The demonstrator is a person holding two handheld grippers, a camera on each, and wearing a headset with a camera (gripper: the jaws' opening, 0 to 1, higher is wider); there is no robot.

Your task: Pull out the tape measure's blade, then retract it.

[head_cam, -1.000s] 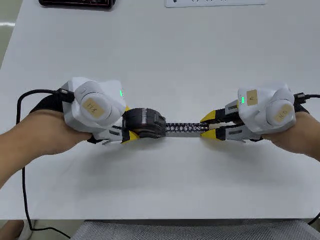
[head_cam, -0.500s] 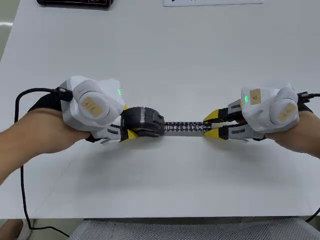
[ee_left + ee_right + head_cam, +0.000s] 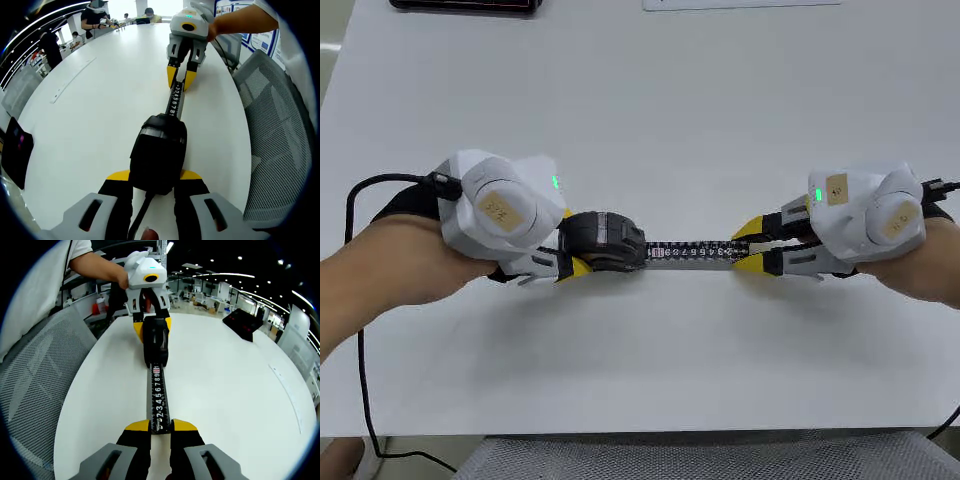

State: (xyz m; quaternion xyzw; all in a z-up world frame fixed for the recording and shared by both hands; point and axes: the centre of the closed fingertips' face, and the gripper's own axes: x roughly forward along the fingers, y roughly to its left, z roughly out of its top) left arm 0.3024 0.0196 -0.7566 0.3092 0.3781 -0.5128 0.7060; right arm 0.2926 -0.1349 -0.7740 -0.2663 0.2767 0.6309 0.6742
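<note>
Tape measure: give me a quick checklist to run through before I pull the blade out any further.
1. Hold on the body: left gripper shut on the tape measure case, ok.
2. Hold on the tip: right gripper shut on the blade end, ok.
3. Blade straight from case to right gripper, no kink: ok.
4. Blade free to run out: cannot tell.
5. Room on the table beyond the right gripper: ok.

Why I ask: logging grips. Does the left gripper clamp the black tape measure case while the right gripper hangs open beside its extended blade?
No: the right gripper is shut on the black numbered blade, per the right gripper view. The left gripper clamps the black tape measure case.
</note>
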